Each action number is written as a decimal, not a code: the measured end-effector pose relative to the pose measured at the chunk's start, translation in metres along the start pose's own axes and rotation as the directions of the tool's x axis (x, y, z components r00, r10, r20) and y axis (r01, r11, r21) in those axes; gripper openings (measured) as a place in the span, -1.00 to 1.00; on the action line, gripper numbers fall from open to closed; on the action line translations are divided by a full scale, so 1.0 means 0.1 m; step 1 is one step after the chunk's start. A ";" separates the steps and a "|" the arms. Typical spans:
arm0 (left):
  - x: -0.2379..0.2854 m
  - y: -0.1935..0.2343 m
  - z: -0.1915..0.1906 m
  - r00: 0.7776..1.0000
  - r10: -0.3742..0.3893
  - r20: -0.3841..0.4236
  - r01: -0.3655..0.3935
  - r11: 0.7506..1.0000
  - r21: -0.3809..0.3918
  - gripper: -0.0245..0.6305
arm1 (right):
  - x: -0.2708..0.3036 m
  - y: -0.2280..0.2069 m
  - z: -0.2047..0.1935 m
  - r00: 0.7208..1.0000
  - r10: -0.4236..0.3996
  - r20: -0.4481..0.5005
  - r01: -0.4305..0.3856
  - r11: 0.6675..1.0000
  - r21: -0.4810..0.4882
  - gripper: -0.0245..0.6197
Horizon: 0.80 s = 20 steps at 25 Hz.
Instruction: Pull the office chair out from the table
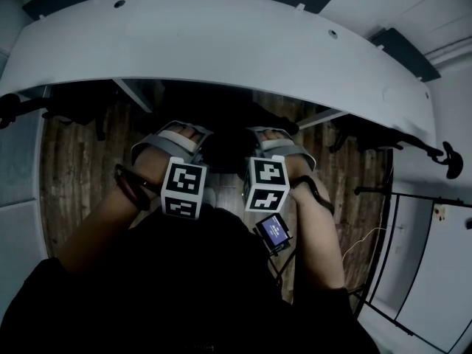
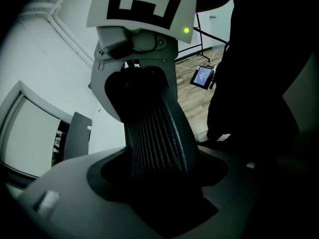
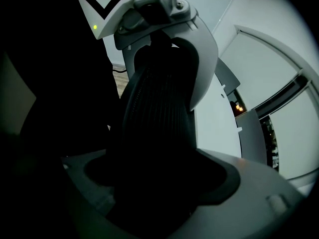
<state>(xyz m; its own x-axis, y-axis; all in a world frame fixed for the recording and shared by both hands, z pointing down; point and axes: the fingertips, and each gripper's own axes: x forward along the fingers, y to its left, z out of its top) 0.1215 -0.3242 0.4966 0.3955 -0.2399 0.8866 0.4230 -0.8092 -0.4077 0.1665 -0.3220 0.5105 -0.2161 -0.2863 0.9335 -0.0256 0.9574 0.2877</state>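
In the head view the black mesh-backed office chair [image 1: 223, 153] sits at mid-frame. Its far side is lost in shadow under the front edge of the white curved counter [image 1: 221, 43] that spans the top. By the look of it the pull has not begun: only the reach to the chair's top is done, and the whole draw backward is left. The left tongs [image 1: 179, 133] and right tongs [image 1: 276, 135] flank that top edge, side by side. Brown plank floor [image 1: 74, 175] lies bare at the left. At lower right a thin black frame [image 1: 413, 195] and a pale cable [image 1: 372, 233] keep off to the side. The person's own dark-clothed body fills the bottom of the frame, straight behind the chair, and I judge it must give way first. In the left gripper view the chair's ribbed black band [image 2: 157, 143] runs from the bottom centre up to the other tongs at the top. The left tongs look closed on it, the band filling their gap. A small lit screen [image 2: 203, 77] hangs at upper right over open floor. In the right gripper view the same band lies between the right tongs, which stand wide around it with no clear press, so I read them as open. White wall fills the right side.
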 end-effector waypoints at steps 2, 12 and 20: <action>0.01 0.00 0.04 1.000 -0.007 -0.008 0.007 1.000 -0.004 0.14 | -0.01 0.01 -0.04 1.000 -0.011 0.002 0.011 1.000 -0.007 0.38; -0.02 -0.11 0.08 1.000 0.010 -0.011 -0.011 0.999 -0.049 0.06 | -0.04 0.12 -0.01 0.999 -0.049 0.011 0.050 0.996 -0.076 0.19; -0.11 -0.34 0.16 1.000 0.015 -0.013 -0.016 0.998 -0.055 0.06 | -0.11 0.38 0.08 0.999 -0.035 0.031 0.038 0.995 -0.092 0.19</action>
<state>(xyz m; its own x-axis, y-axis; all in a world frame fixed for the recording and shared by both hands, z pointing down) 0.1157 -0.2858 0.4970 0.3907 -0.2591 0.8833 0.3712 -0.8337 -0.4088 0.1604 -0.2819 0.5100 -0.2450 -0.3184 0.9157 0.0561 0.9383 0.3413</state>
